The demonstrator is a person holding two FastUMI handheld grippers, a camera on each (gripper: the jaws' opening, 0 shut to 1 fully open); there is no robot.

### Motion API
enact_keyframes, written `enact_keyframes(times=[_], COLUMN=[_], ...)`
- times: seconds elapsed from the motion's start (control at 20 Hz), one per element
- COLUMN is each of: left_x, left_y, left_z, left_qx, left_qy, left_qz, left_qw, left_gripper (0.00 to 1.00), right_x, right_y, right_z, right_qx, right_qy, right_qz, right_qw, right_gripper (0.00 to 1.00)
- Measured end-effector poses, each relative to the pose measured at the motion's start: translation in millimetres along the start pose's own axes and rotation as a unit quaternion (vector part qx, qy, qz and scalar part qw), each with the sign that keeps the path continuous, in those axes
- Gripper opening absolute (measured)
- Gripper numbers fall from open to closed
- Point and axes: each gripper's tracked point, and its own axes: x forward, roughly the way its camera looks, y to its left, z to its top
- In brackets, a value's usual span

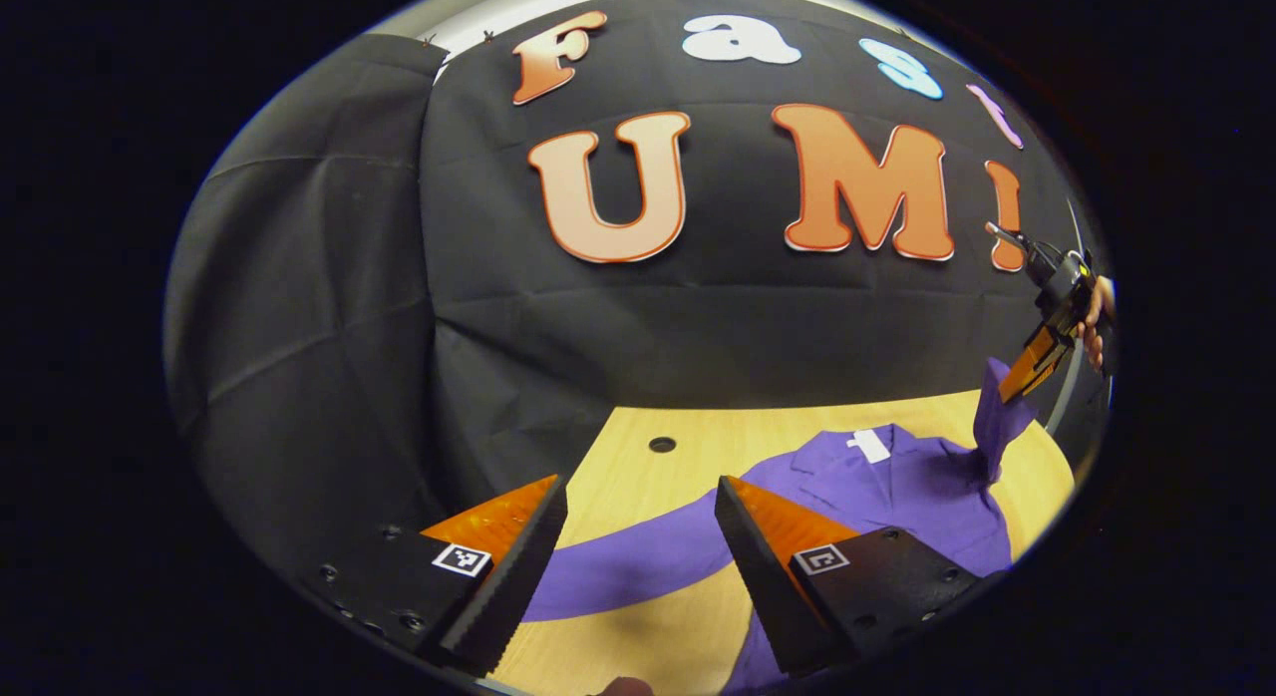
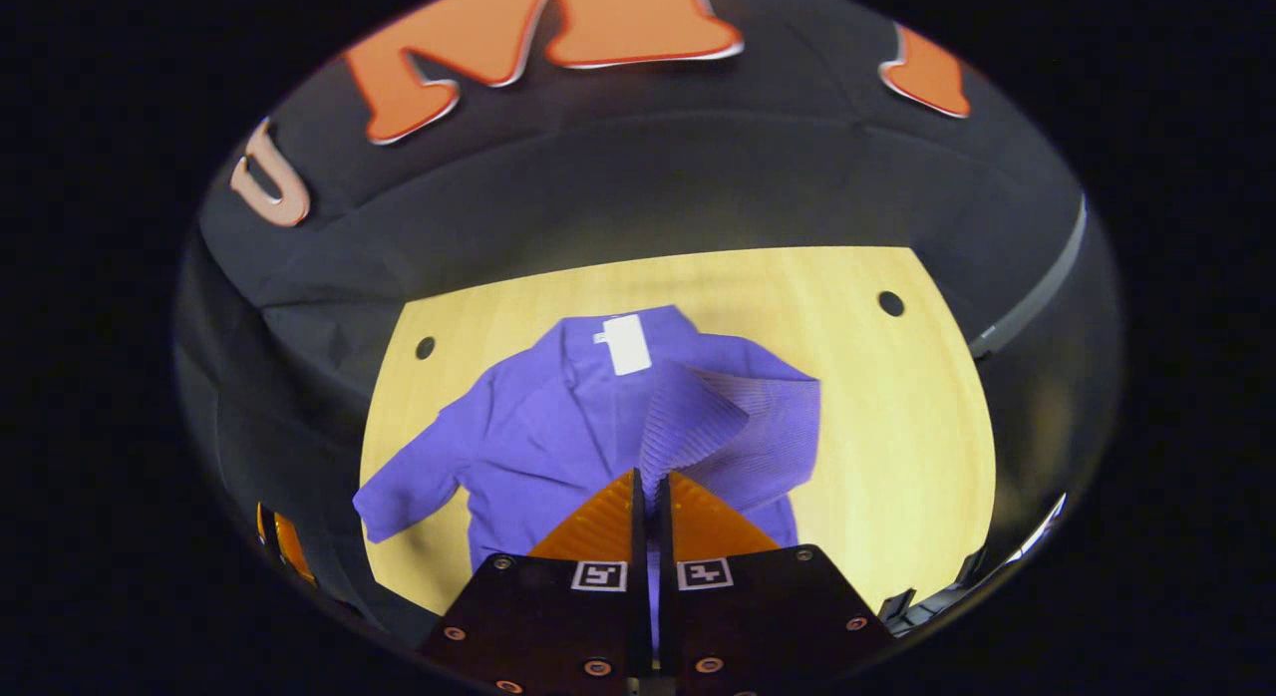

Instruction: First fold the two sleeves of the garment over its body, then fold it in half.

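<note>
**Already lifting the first sleeve**

The right gripper (image 2: 650,492) pinches one sleeve (image 2: 698,417) of the purple garment (image 2: 538,437), raised above its body at frame centre. The left gripper (image 1: 638,546) hangs wide apart over the other sleeve (image 1: 638,566), unfolded. Halving remains. The neck label (image 2: 626,343) is unreadable.

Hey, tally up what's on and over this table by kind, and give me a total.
Purple garments: 1
White neck labels: 1
Tongs: 2, left tongs open, right tongs pinching a sleeve
Table holes: 2
Total: 6
</note>
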Motion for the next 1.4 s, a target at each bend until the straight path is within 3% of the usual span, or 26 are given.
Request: enact_keyframes(times=[0.4,0.6,0.65,0.7,0.9,0.95,1.2,1.4], left_x=[12.3,24.5,26.5,29.1,42.8,47.7,70.7,82.5], left_y=[50.2,62.1,65.0,67.8,74.5,76.9,82.8,96.5], left_z=[-15.1,-24.3,-26.3,-25.6,-31.9,-33.8,-55.0,-79.6], left_qx=[0.001,0.001,0.002,0.003,0.0,-0.005,-0.052,-0.086], left_qy=[0.019,0.033,0.037,0.039,0.057,0.065,0.129,0.188], left_qz=[0.025,0.031,0.034,0.037,0.043,0.042,0.034,0.033], left_qw=[0.999,0.999,0.999,0.999,0.997,0.997,0.99,0.978], left_gripper=[0.94,0.94,0.94,0.94,0.94,0.94,0.94,0.92], right_x=[34.2,26.7,19.2,11.0,-26.1,-37.0,-97.7,-140.2], right_y=[112.4,131.1,133.7,133.0,105.5,97.5,46.4,1.2], right_z=[-8.6,0.3,3.7,8.4,39.4,46.7,72.8,70.8], right_qx=[-0.03,-0.023,-0.021,-0.017,-0.005,-0.001,0.002,-0.029], right_qy=[0.024,-0.004,-0.016,-0.03,-0.116,-0.141,-0.255,-0.316], right_qz=[0.061,0.105,0.117,0.125,0.122,0.118,0.079,0.017], right_qw=[0.997,0.994,0.993,0.992,0.986,0.983,0.964,0.948], right_gripper=[0.05,0.16,0.28,0.36,0.88,0.94,0.96,0.96])
